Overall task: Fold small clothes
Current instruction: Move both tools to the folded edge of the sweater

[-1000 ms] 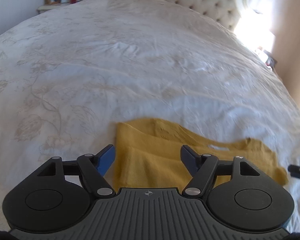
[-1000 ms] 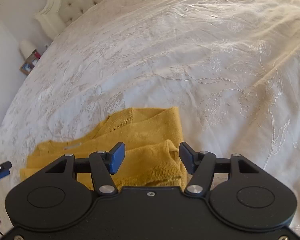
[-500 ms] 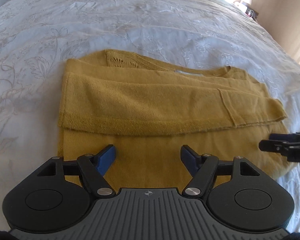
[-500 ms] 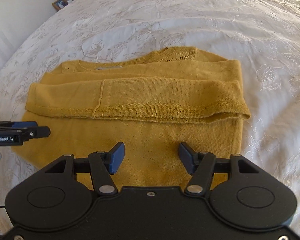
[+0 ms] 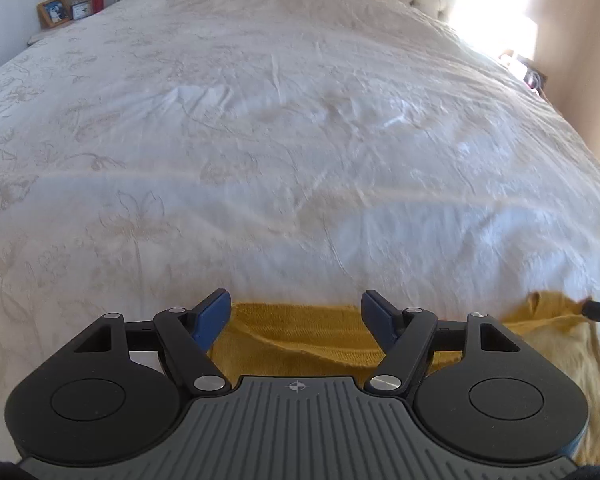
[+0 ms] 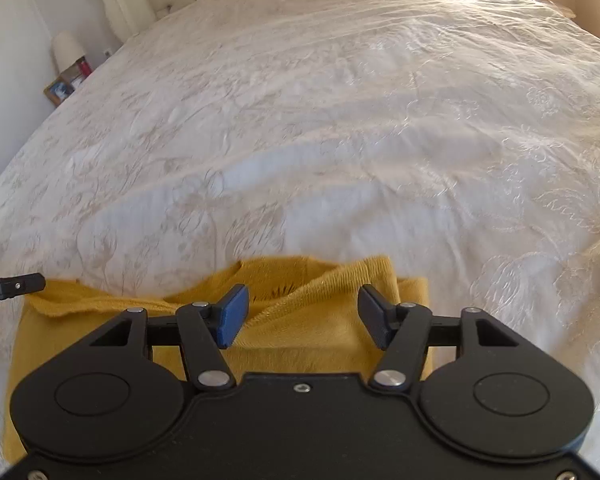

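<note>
Hand-held grippers, left (image 5: 295, 316) and right (image 6: 302, 314): both released, nothing grasped
Yellow sweater (image 6: 332, 312) lies folded on near edge of white bed (image 6: 340, 140), beneath both

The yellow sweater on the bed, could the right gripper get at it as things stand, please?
Probably yes. The right gripper is open just above the yellow sweater, whose near folded edge lies between the fingers with nothing over it; the bed beyond is bare.
</note>
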A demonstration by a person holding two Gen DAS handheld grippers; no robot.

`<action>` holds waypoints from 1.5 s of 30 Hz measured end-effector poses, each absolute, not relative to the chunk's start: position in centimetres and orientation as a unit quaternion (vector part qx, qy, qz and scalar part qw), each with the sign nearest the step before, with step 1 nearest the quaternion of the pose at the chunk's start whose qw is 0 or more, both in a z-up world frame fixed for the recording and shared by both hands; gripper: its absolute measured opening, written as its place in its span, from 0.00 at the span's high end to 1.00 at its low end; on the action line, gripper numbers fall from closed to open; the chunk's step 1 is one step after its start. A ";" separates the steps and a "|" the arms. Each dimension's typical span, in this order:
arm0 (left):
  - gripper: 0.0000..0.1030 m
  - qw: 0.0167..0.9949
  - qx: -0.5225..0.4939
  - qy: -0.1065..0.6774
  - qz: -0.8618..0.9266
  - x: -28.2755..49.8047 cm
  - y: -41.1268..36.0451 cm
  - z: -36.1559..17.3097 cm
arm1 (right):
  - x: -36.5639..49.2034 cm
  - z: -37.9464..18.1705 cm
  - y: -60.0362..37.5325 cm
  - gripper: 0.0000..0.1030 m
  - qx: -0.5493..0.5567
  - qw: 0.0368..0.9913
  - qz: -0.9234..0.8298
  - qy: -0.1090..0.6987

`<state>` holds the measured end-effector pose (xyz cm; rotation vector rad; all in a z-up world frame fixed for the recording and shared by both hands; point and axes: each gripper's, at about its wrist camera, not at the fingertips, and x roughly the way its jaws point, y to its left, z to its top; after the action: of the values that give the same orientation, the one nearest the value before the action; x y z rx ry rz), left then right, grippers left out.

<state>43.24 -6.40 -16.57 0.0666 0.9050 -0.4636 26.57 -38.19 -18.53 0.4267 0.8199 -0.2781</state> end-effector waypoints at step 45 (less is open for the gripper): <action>0.36 0.822 0.023 0.509 -0.253 45.8 -4.8 -19.4 | 26.7 -20.0 -40.9 0.42 0.197 0.878 -0.122 0.418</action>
<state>45.80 -4.80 -19.36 0.0480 1.0827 -0.5392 26.69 -40.89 -19.95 0.4114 0.8724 -0.2551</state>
